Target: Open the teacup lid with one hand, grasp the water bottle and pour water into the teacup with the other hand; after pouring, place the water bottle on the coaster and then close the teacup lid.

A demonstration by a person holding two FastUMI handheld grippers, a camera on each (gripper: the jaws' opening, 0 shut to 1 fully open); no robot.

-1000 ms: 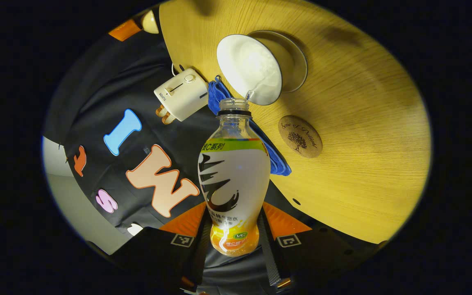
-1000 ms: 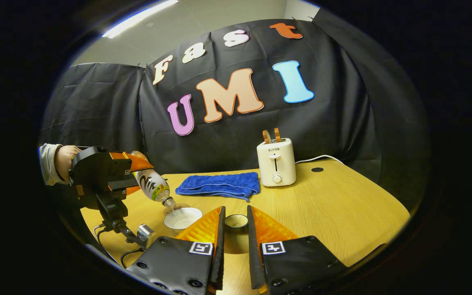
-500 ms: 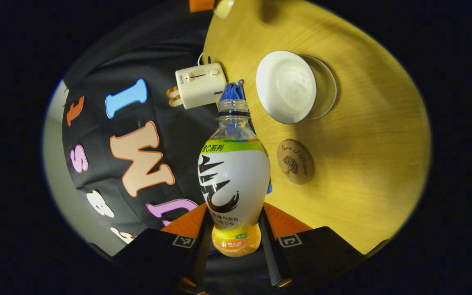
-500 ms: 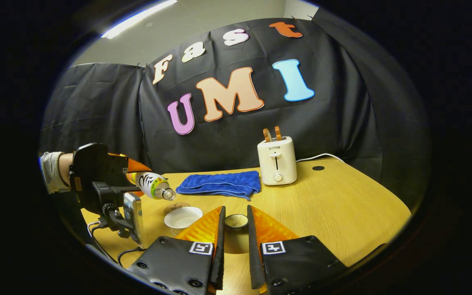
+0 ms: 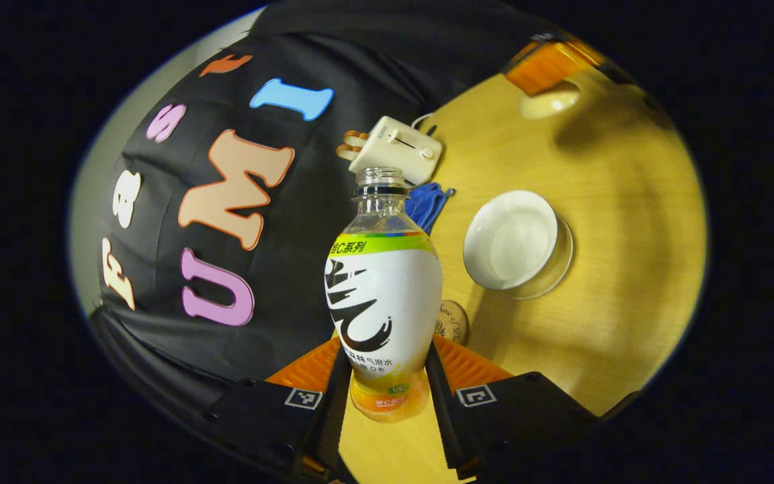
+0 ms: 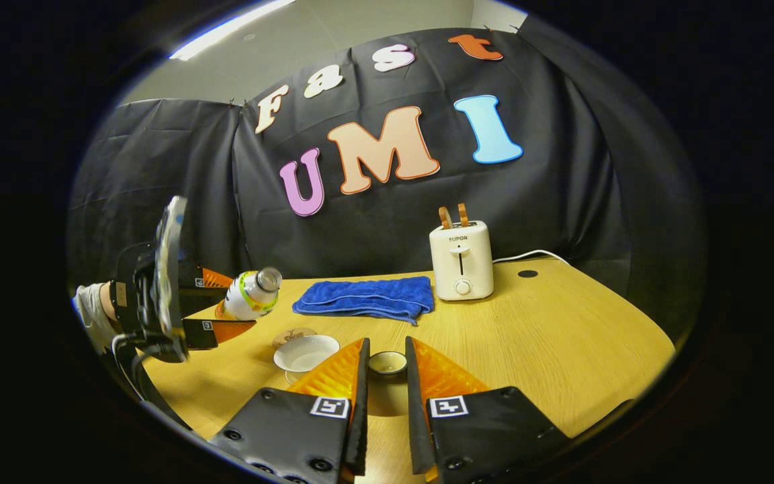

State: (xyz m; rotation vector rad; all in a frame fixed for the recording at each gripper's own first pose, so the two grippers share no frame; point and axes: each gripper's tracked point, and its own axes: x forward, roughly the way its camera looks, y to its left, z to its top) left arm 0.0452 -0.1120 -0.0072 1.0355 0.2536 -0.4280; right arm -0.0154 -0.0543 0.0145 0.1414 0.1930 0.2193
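pouring looks done; bottle heads for the coaster
left hand-held gripper (image 5: 383, 396) pinches the water bottle (image 5: 383, 296); next, stand it upright on the coaster (image 5: 453, 323) beside the teacup (image 5: 511, 238).

A black cloth wall (image 6: 179, 175) hangs behind a light wooden worktop (image 6: 562, 336). Above the cloth is a pale ceiling (image 6: 360, 20) with one long bright light (image 6: 226, 30). A white toaster (image 6: 461, 261) stands at the back of the worktop, with a folded blue towel (image 6: 367, 299) just beside it.
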